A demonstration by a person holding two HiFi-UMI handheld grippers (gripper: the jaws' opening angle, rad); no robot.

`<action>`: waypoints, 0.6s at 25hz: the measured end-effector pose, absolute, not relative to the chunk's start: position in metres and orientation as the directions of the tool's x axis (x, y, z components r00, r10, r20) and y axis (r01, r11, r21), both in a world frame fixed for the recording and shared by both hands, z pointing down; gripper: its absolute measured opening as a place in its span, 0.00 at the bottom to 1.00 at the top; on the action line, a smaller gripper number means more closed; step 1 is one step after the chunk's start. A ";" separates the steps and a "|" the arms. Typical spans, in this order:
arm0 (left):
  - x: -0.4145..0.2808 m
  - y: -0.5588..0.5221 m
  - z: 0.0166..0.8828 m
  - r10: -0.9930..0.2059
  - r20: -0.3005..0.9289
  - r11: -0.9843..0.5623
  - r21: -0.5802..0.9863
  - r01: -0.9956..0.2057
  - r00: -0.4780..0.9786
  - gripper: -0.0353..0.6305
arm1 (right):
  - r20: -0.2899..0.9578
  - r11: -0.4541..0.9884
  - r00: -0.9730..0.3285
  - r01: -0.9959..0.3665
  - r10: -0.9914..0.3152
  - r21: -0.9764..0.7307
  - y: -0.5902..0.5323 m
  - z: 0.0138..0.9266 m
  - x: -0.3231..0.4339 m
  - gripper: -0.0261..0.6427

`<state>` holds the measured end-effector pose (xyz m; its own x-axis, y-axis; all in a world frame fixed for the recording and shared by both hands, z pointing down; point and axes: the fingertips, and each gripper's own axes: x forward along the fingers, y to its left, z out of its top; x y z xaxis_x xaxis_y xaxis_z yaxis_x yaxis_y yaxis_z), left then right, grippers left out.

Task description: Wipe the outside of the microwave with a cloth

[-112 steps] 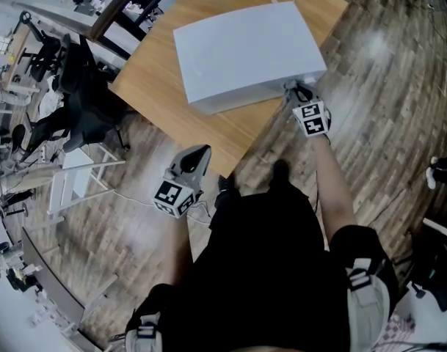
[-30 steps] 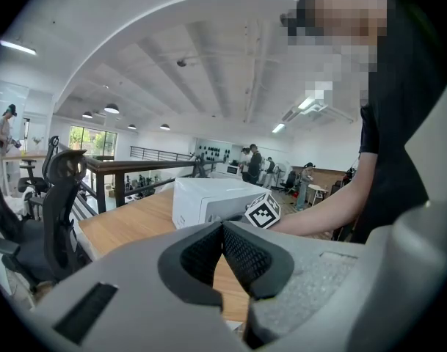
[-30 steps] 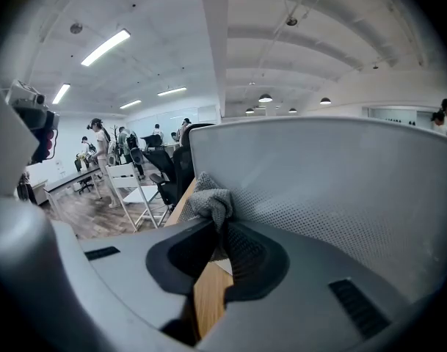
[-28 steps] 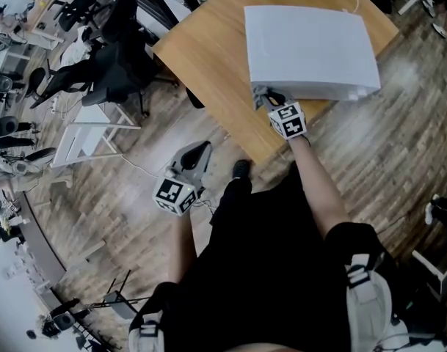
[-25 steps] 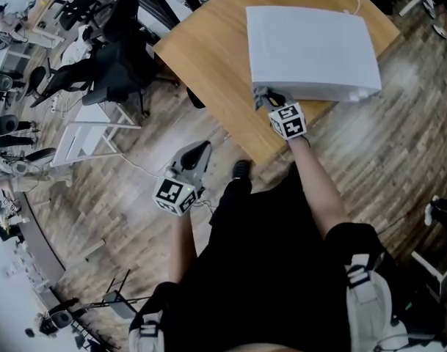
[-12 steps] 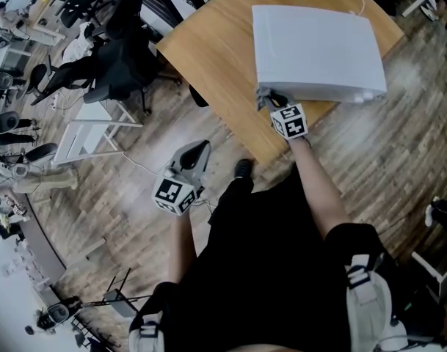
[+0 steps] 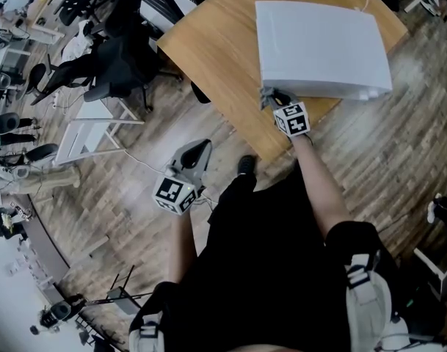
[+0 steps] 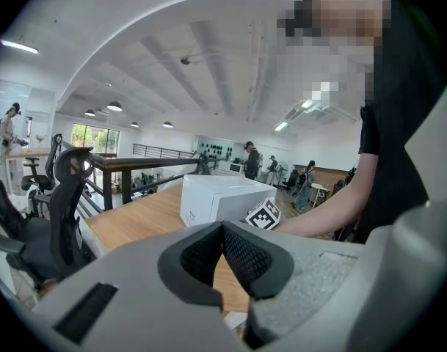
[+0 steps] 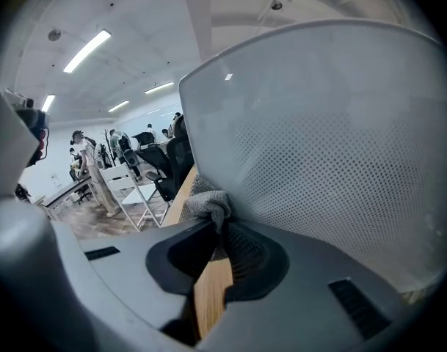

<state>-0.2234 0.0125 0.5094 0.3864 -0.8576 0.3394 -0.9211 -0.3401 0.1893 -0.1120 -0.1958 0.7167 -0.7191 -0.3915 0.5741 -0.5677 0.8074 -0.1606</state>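
1. The right claw [image 7: 273,100], pinching the cloth [image 9: 208,205], has moved from the right end to the left end of the microwave's [image 7: 318,42] near face. That face looks covered; the top and sides probably remain.
2. The left claw [image 7: 200,149] is pressed together and empty, held low off the counter [image 7: 216,50].
3. The office chairs [image 7: 106,64] stand to the left, well apart. Nothing obstructs.

Microwave [image 7: 322,46] on table [image 7: 216,50], chairs [image 7: 98,72] left.
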 end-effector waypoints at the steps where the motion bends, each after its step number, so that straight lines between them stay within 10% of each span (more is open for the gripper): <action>1: -0.224 0.012 0.510 -0.856 0.342 -0.340 0.189 -0.921 0.386 0.06 | 0.579 0.806 -0.716 -0.569 -0.389 -0.162 -0.196 0.720 -0.112 0.09; 15: -0.232 0.006 0.504 -0.841 0.360 -0.370 0.160 -0.915 0.404 0.06 | 0.593 0.779 -0.707 -0.594 -0.385 -0.202 -0.196 0.735 -0.112 0.09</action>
<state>-0.2321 0.0059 0.5042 0.4035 -0.8412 0.3600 -0.9150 -0.3703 0.1604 -0.1121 -0.1961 0.7349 -0.7069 -0.3854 0.5931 -0.5938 0.7789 -0.2016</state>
